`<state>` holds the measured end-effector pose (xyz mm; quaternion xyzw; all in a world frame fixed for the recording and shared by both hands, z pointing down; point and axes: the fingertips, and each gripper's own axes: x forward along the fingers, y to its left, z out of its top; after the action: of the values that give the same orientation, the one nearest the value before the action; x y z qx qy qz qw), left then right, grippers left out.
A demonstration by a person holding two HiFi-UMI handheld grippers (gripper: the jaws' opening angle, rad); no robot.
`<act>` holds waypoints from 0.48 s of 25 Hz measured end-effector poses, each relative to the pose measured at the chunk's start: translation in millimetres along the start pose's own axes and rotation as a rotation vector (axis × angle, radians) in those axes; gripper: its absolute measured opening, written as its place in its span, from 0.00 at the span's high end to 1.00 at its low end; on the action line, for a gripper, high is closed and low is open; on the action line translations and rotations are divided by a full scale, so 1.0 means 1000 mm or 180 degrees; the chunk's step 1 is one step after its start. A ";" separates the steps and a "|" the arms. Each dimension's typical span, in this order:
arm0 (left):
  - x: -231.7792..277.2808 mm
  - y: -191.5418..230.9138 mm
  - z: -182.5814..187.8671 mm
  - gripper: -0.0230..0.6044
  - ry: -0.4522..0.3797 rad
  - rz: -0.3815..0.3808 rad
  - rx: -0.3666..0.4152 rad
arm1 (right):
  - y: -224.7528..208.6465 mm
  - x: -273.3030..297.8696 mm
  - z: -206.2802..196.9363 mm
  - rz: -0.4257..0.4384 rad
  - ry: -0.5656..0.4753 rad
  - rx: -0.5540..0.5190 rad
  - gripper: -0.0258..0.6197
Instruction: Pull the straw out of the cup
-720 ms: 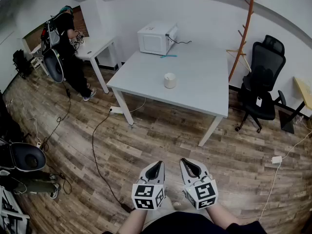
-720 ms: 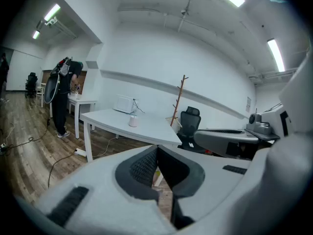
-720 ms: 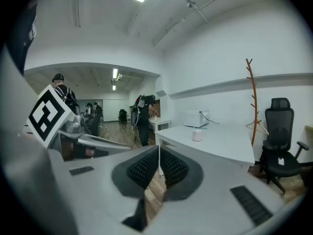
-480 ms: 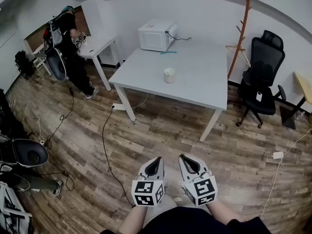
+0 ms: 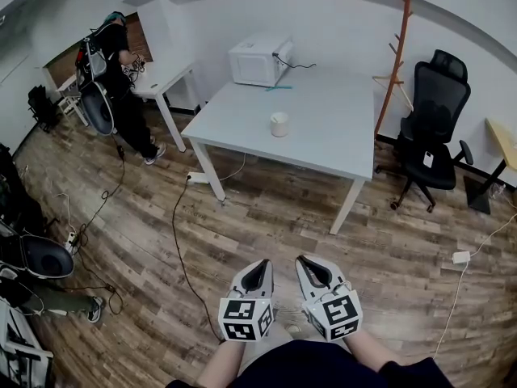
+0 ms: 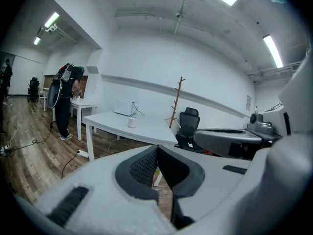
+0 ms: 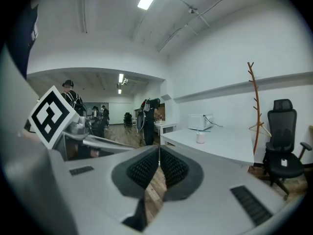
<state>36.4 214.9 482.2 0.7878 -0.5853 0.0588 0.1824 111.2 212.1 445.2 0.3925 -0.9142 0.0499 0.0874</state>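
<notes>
Head view: cup well beyond left gripper and right gripper.

Cup white, table lt grey, chair blk, floor brown wood-grain.

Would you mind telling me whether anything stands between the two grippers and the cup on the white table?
Nothing visible does. Only wood floor lies between the left gripper, the right gripper and the white table; the cup stands alone near its middle, microwave behind it.
</notes>
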 end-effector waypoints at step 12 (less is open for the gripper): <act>0.009 -0.014 0.000 0.93 -0.0016 0.0000 -0.0038 | -0.010 -0.003 -0.002 0.0058 0.0000 -0.0021 0.91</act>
<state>52.0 210.3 482.4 0.7869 -0.5861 0.0533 0.1856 120.8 207.7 446.8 0.3838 -0.9179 0.0476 0.0882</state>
